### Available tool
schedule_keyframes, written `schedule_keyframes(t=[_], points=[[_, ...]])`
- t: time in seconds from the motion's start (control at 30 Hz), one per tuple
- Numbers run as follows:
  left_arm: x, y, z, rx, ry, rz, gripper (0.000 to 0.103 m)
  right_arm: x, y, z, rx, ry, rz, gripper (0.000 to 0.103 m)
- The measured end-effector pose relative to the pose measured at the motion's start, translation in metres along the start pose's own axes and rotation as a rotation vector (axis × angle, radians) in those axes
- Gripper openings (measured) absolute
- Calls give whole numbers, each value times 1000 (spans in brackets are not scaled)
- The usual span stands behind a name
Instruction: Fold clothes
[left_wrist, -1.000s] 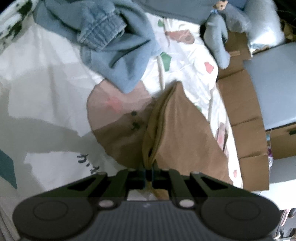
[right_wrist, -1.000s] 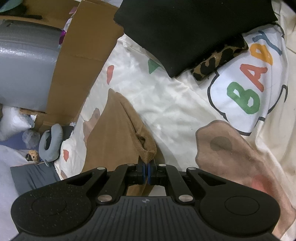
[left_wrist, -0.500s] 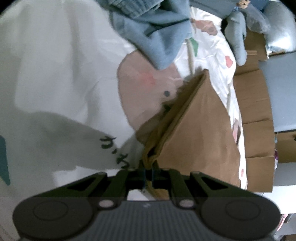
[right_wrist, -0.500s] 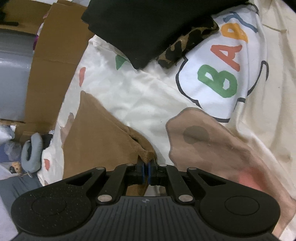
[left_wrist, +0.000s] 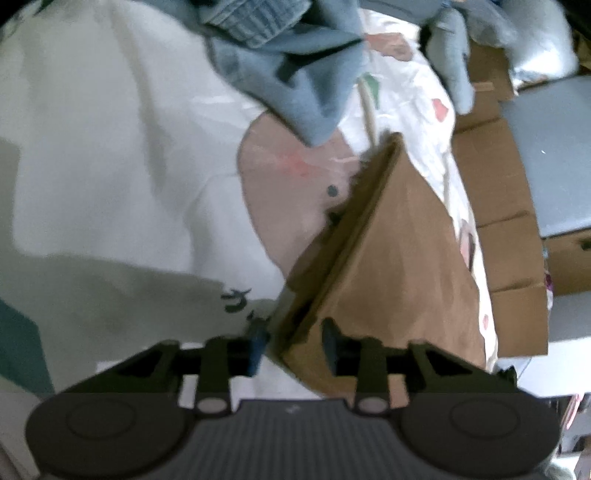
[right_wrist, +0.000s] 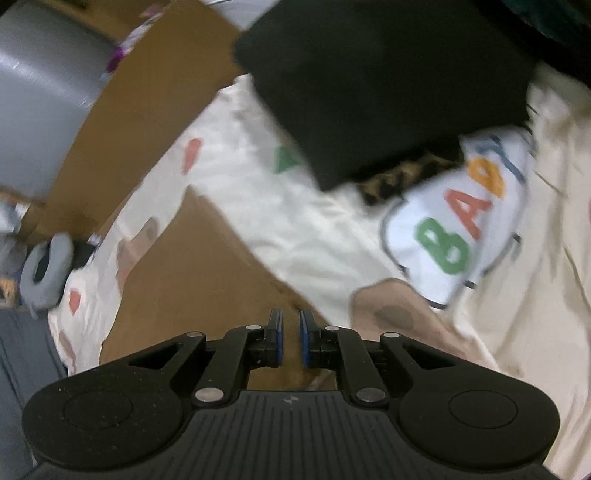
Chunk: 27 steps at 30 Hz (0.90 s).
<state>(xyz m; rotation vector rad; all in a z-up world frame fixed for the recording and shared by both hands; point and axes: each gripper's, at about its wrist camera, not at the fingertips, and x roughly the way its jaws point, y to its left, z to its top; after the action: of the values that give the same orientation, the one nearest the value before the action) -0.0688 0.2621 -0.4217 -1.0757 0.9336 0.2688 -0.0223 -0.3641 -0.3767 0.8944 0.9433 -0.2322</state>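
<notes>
Brown cloth (left_wrist: 388, 258) lies folded flat on the printed sheet (left_wrist: 110, 166), reaching away from our left gripper (left_wrist: 293, 339), whose jaws are opening with the cloth's near corner loose between them. Our right gripper (right_wrist: 290, 334) hangs over the cloth's near edge (right_wrist: 199, 273), its jaws opening with nothing pinched, and beyond it lies a black garment (right_wrist: 388, 81).

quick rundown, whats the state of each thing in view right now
brown garment: folded, lying flat on the bedsheet
left gripper: opening, garment corner between its fingers, not pressed
right gripper: opening, nothing gripped
blue garment: crumpled, unfolded
black garment: folded flat
</notes>
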Motion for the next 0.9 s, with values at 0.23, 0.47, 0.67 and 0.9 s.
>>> schedule_keyframes(t=[0.23,0.47,0.67,0.9], points=[[9,4,9,20,24,-23,38,13,51,-8,-175,69,31,9],[25,6,15,41,68,-87,50,35,96,-25,-327,143,65,9],[28,10,15,32,118,-132,51,59,119,-42,-410,197,92,9],[32,16,12,15,156,-174,44,90,149,-71,-526,293,135,9]])
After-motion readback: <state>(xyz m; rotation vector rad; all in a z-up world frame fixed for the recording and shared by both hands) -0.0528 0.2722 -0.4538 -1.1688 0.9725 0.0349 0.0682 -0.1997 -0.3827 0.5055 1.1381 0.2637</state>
